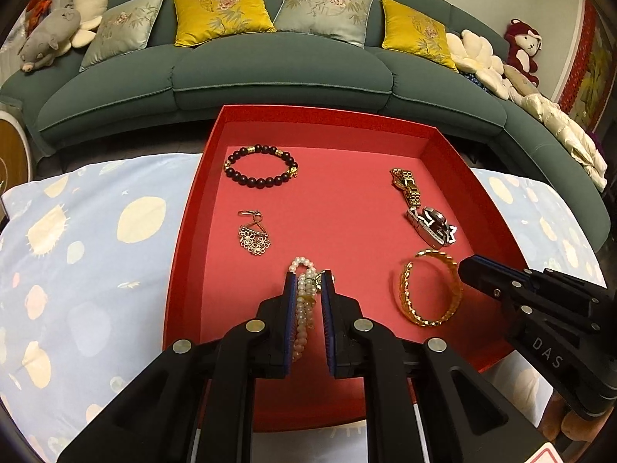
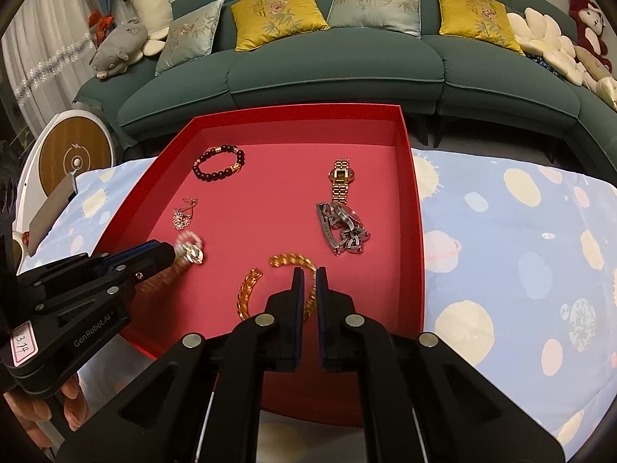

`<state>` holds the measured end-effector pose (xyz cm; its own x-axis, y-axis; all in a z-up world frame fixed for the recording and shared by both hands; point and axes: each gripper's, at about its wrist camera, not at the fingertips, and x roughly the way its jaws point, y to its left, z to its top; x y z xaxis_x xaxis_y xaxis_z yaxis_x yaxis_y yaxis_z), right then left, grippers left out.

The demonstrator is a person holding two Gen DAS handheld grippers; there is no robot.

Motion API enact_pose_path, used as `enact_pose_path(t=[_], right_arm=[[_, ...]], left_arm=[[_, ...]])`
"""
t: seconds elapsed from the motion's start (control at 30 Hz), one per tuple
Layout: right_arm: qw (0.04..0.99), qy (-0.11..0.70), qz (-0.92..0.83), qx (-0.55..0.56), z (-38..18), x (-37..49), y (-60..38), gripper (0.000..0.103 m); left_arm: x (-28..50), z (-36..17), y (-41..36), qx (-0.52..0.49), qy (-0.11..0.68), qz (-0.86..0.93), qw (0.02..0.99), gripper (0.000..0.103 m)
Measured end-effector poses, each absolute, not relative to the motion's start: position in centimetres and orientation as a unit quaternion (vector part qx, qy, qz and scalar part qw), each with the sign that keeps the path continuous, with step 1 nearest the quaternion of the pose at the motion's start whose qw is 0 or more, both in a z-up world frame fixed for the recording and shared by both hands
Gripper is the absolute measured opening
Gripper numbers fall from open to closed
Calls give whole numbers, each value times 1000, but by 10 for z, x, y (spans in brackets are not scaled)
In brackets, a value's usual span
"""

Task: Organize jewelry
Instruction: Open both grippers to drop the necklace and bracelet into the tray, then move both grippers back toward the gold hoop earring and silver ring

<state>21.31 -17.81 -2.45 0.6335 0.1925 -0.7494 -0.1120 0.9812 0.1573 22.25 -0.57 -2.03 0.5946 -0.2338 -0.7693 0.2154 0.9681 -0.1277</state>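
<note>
- Red tray (image 1: 443, 146): sits on a spotted blue cloth (image 1: 77, 231); all the jewelry seen lies inside it, spaced apart.
- Dark bead bracelet (image 1: 260, 166): far left corner of the tray, laid out round; judged placed.
- Flower pendant (image 1: 254, 237): left side of the tray, nearer than the beads; judged placed.
- Left gripper (image 1: 308, 281): narrowed onto the pearl bracelet (image 1: 304, 297) at the tray's near edge, left of centre; not yet let go.
- Gold watch (image 2: 341, 181) and silver watch (image 2: 343, 227): right side of the tray, touching; may need separating.
- Right gripper (image 2: 309, 274): nearly closed on the gold bangle (image 2: 285, 260), near right of the tray.
</note>
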Motion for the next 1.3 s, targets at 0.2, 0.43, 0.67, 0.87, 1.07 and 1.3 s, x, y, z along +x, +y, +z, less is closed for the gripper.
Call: enact_pose_path(t=[0.2, 0.43, 0.67, 0.87, 1.07, 1.3], right_arm=[[912, 395, 81, 77, -3, 206, -191, 7], [931, 330, 85, 133, 57, 164, -212, 15], [935, 316, 89, 135, 74, 99, -212, 24], [931, 329, 100, 120, 66, 59, -205, 24], [914, 372, 107, 119, 30, 36, -193, 34], [891, 426, 127, 92, -17, 20, -168, 34]], left_arm=[[216, 11, 14, -35, 400, -107, 910, 45], [177, 63, 42, -45, 361, -95, 927, 45], [110, 73, 54, -59, 365, -101, 924, 45], [65, 65, 54, -57, 376, -110, 918, 45], [40, 49, 55, -59, 393, -115, 910, 45], [24, 12, 43, -17, 429, -128, 894, 49]])
